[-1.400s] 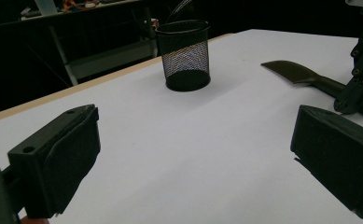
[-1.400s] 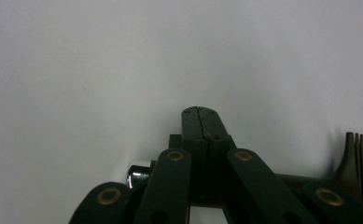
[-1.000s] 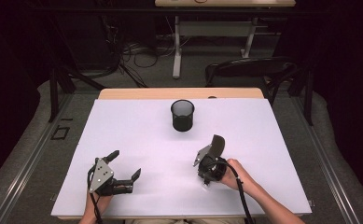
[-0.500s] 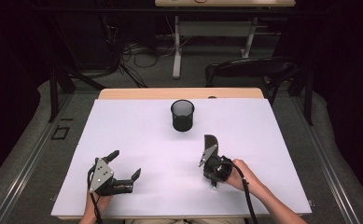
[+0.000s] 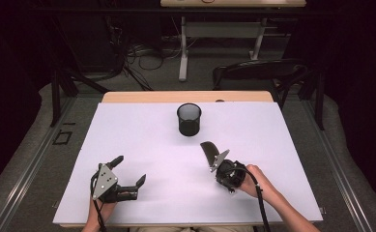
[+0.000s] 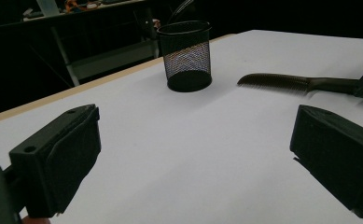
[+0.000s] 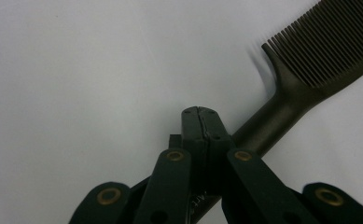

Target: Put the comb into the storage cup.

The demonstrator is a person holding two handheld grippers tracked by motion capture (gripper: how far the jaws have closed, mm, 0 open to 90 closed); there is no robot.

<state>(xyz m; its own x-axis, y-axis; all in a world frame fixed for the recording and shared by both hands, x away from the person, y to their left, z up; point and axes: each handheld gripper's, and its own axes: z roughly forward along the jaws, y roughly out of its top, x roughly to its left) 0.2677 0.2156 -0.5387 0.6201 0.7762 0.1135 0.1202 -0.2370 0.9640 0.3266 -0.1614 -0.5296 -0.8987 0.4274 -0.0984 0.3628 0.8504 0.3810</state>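
A black comb [image 5: 208, 151] lies low over the white table, teeth end pointing away from the person. My right gripper [image 5: 219, 163] is shut on its handle. In the right gripper view the two jaws [image 7: 198, 122] are pressed together over the comb's handle [image 7: 263, 128], and the toothed part [image 7: 331, 44] spreads to the upper right. My left gripper [image 5: 131, 169] rests at the near left, open and holding nothing; its wide-spread jaws [image 6: 198, 161] frame bare table. A black mesh cup [image 5: 189, 119] stands upright at the table's far middle, a short way beyond the comb.
The white table sheet [image 5: 142, 135] covers a wooden top whose far edge [image 5: 142, 96] shows. Beyond it stand a dark chair [image 5: 258, 72] and desk legs with cables. In the left gripper view the cup [image 6: 186, 56] stands left of the comb [image 6: 277, 83].
The right gripper has drawn back toward the near right and tipped the comb from standing up to lying low over the table. The left gripper has stayed put.
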